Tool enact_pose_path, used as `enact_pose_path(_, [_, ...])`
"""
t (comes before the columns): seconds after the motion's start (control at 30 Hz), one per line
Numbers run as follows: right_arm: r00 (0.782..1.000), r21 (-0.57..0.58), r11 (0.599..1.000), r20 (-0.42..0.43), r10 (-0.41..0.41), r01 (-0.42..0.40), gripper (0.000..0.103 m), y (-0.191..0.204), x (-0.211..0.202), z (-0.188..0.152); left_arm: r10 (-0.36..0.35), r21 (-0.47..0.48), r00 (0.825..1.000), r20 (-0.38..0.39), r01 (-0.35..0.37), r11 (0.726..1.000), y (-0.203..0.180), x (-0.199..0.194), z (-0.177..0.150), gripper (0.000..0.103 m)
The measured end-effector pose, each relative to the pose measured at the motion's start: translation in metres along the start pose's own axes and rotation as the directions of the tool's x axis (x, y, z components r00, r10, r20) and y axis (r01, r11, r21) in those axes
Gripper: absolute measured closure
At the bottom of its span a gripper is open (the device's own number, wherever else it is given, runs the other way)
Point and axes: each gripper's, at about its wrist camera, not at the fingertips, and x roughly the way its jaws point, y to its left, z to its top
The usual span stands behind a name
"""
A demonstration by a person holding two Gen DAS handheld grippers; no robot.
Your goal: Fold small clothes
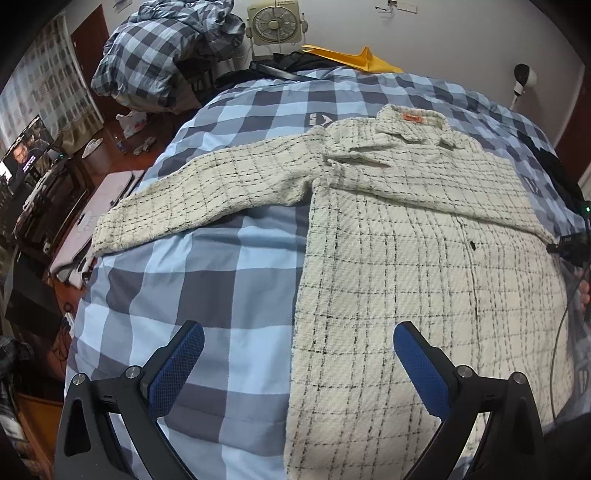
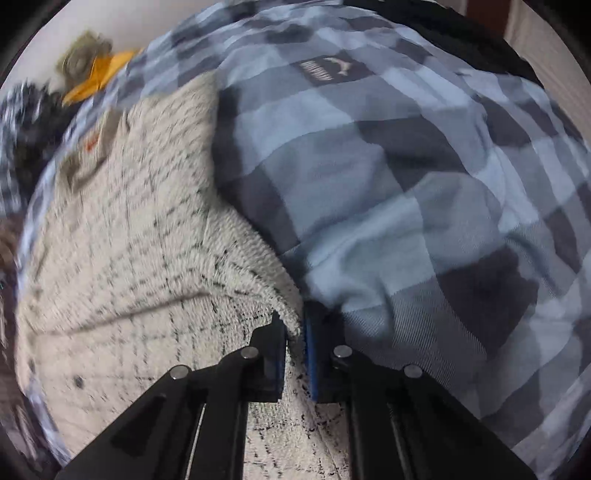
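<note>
A cream checked shirt (image 1: 406,258) with an orange neck label lies spread on the blue checked bedspread (image 1: 207,288). Its left sleeve (image 1: 207,199) stretches out to the left; the right sleeve lies folded across the chest. My left gripper (image 1: 297,354) is open and empty, hovering over the shirt's lower left edge. My right gripper (image 2: 294,336) is shut on the shirt's edge (image 2: 288,314), a fold of cream fabric pinched between the blue pads. The right gripper also shows at the right rim of the left wrist view (image 1: 570,247), at the shirt's right side.
A heap of checked bedding (image 1: 162,59) and a box fan (image 1: 275,26) stand beyond the bed's far end. Yellow cloth (image 1: 354,59) lies by the wall. A screen (image 1: 26,155) and floor clutter are to the left.
</note>
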Motion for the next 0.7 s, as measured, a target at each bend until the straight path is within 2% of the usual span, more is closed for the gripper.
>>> enact_pose_path(0.1, [0.996, -0.081, 0.993, 0.033, -0.086, 0.088, 0.098, 0.015, 0.008, -0.010, 0.017, -0.002, 1.000, 0.012, -0.017, 1.000, 0.003, -0.002, 0.001, 0.000])
enact_pose_path(0.17, [0.982, -0.190, 0.964, 0.072, -0.175, 0.185, 0.096, 0.032, 0.008, -0.016, 0.024, -0.012, 1.000, 0.017, -0.024, 1.000, 0.008, -0.003, 0.002, 0.000])
enact_pose_path(0.2, [0.964, -0.253, 0.931, 0.113, -0.242, 0.264, 0.088, 0.044, 0.003, -0.022, 0.026, -0.021, 0.999, 0.018, -0.026, 0.999, 0.012, -0.004, 0.003, 0.000])
enact_pose_path(0.23, [0.937, -0.300, 0.889, 0.162, -0.310, 0.346, 0.072, 0.048, -0.005, -0.025, 0.027, -0.028, 0.999, 0.019, -0.027, 0.999, 0.016, -0.004, 0.004, 0.000])
enact_pose_path(0.27, [0.882, -0.334, 0.820, 0.254, -0.397, 0.465, 0.062, 0.059, -0.018, -0.032, 0.031, -0.036, 0.999, 0.020, -0.030, 0.999, 0.021, -0.005, 0.006, 0.000])
enact_pose_path(0.3, [0.842, -0.332, 0.781, 0.322, -0.434, 0.529, 0.045, 0.067, -0.032, -0.039, 0.037, -0.048, 0.999, 0.021, -0.036, 0.998, 0.028, -0.005, 0.008, 0.000])
enact_pose_path(0.33, [0.812, -0.322, 0.760, 0.378, -0.444, 0.565, 0.032, 0.074, -0.049, -0.045, 0.040, -0.063, 0.999, 0.020, -0.039, 0.997, 0.037, -0.005, 0.012, 0.000])
enact_pose_path(0.37, [0.805, -0.313, 0.762, 0.409, -0.430, 0.567, 0.029, 0.082, -0.068, -0.052, 0.042, -0.077, 0.999, 0.015, -0.041, 0.996, 0.046, -0.004, 0.016, 0.000])
enact_pose_path(0.43, [0.820, -0.299, 0.801, 0.439, -0.368, 0.520, 0.029, 0.102, -0.109, -0.072, 0.049, -0.103, 0.999, -0.001, -0.048, 0.993, 0.065, 0.000, 0.026, 0.000])
enact_pose_path(0.5, [0.855, -0.320, 0.853, 0.460, -0.241, 0.412, 0.028, 0.128, -0.145, -0.097, 0.057, -0.130, 0.998, -0.018, -0.059, 0.990, 0.088, 0.006, 0.037, 0.000])
enact_pose_path(0.53, [0.878, -0.346, 0.875, 0.451, -0.162, 0.339, 0.023, 0.140, -0.160, -0.112, 0.067, -0.149, 0.998, -0.024, -0.069, 0.986, 0.102, 0.010, 0.044, 0.000])
enact_pose_path(0.57, [0.901, -0.370, 0.893, 0.425, -0.083, 0.256, 0.019, 0.151, -0.171, -0.128, 0.080, -0.163, 0.996, -0.026, -0.083, 0.983, 0.114, 0.013, 0.048, 0.000])
enact_pose_path(0.6, [0.926, -0.393, 0.908, 0.377, 0.019, 0.141, 0.013, 0.159, -0.181, -0.145, 0.103, -0.176, 0.994, -0.030, -0.107, 0.979, 0.128, 0.018, 0.053, 0.000])
enact_pose_path(0.63, [0.940, -0.402, 0.916, 0.316, 0.126, 0.012, 0.010, 0.160, -0.188, -0.161, 0.136, -0.190, 0.990, -0.042, -0.141, 0.972, 0.146, 0.027, 0.060, 0.000])
enact_pose_path(0.67, [0.940, -0.390, 0.912, 0.244, 0.237, -0.129, 0.009, 0.168, -0.190, -0.179, 0.151, -0.200, 0.987, -0.051, -0.158, 0.967, 0.158, 0.034, 0.064, 0.000])
enact_pose_path(0.7, [0.934, -0.383, 0.899, 0.188, 0.304, -0.215, 0.009, 0.172, -0.186, -0.189, 0.164, -0.215, 0.984, -0.064, -0.174, 0.961, 0.176, 0.045, 0.069, 0.000])
